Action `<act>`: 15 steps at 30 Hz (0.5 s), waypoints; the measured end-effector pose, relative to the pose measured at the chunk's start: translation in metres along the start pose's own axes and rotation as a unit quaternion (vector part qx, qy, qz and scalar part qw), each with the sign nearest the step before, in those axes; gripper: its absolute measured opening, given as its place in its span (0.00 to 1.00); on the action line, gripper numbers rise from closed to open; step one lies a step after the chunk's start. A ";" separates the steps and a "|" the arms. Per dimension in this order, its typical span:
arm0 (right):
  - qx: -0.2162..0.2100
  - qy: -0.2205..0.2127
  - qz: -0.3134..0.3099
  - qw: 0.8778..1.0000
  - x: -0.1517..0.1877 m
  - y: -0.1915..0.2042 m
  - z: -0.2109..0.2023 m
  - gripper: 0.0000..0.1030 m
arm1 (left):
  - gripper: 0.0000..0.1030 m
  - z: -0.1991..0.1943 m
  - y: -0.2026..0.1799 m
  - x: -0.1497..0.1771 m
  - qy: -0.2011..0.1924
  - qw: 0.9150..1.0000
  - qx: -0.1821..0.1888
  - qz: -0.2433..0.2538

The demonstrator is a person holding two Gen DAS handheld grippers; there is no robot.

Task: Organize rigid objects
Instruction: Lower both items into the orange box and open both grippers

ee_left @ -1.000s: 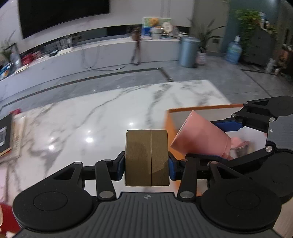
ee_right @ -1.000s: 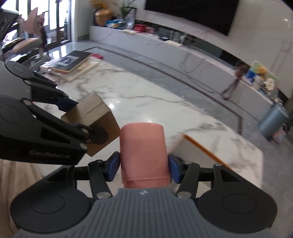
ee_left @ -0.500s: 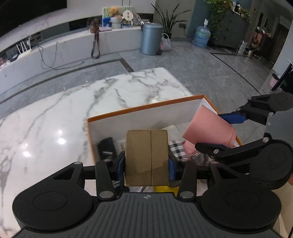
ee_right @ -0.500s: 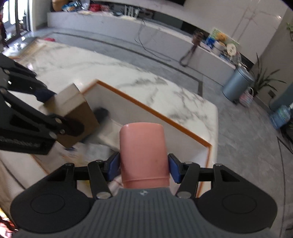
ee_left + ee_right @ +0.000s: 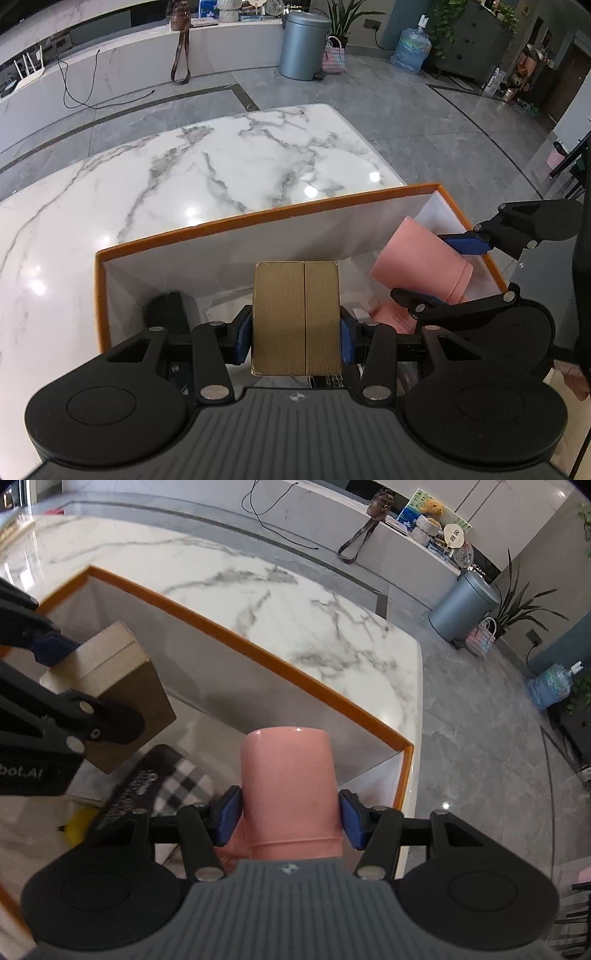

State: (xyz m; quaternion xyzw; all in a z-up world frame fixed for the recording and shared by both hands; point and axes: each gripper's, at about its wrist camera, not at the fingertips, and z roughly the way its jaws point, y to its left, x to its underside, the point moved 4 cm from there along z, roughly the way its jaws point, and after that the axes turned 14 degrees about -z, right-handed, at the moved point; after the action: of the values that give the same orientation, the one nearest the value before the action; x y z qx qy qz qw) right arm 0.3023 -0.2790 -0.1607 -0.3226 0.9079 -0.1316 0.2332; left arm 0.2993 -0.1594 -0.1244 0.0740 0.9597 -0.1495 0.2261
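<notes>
Inside orange-rimmed box [image 5: 280, 666]: checkered item [image 5: 184, 781], clutter.

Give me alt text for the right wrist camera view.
The right tongs grip a pink cup above an orange-rimmed white box on a marble table. At left, the left tongs hold a brown cardboard box over it.

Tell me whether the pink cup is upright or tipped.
Tipped: the pink cup lies slanted in the right gripper, above the orange-rimmed box.
</notes>
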 end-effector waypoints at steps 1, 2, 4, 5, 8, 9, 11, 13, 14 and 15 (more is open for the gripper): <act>0.001 0.001 0.001 1.000 0.000 -0.001 0.003 0.55 | 0.50 0.002 0.001 -0.001 0.002 1.000 -0.001 -0.001; 0.000 0.003 0.003 1.000 0.000 -0.001 0.005 0.55 | 0.50 0.004 0.002 -0.001 0.004 1.000 -0.002 -0.001; 0.004 0.009 -0.001 1.000 0.001 -0.001 0.010 0.55 | 0.50 0.007 0.003 -0.001 0.007 1.000 -0.006 0.001; 0.007 0.011 -0.005 1.000 0.001 -0.001 0.013 0.55 | 0.50 0.008 0.003 -0.001 0.008 1.000 -0.008 0.001; 0.009 0.015 -0.005 1.000 0.004 -0.001 0.019 0.54 | 0.50 0.012 0.005 -0.001 0.013 1.000 -0.009 -0.001; 0.009 0.016 -0.002 1.000 0.006 -0.002 0.020 0.53 | 0.50 0.012 0.005 -0.001 0.013 1.000 -0.010 -0.002; 0.013 0.013 -0.001 1.000 0.008 -0.003 0.021 0.53 | 0.50 0.013 0.006 -0.002 0.012 1.000 -0.012 -0.004; 0.018 0.009 -0.002 1.000 0.009 -0.003 0.019 0.55 | 0.50 0.014 0.008 -0.003 0.011 1.000 -0.017 -0.006; 0.018 0.006 -0.002 1.000 0.010 -0.002 0.018 0.55 | 0.50 0.015 0.008 -0.003 0.011 1.000 -0.020 -0.006; 0.018 0.004 -0.003 1.000 0.011 -0.002 0.016 0.55 | 0.50 0.015 0.009 -0.003 0.010 1.000 -0.024 -0.005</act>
State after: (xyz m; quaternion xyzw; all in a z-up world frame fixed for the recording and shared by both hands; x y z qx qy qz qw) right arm 0.3039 -0.2887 -0.1773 -0.3201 0.9054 -0.1500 0.2353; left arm 0.3099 -0.1559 -0.1381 0.0650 0.9656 -0.1271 0.2172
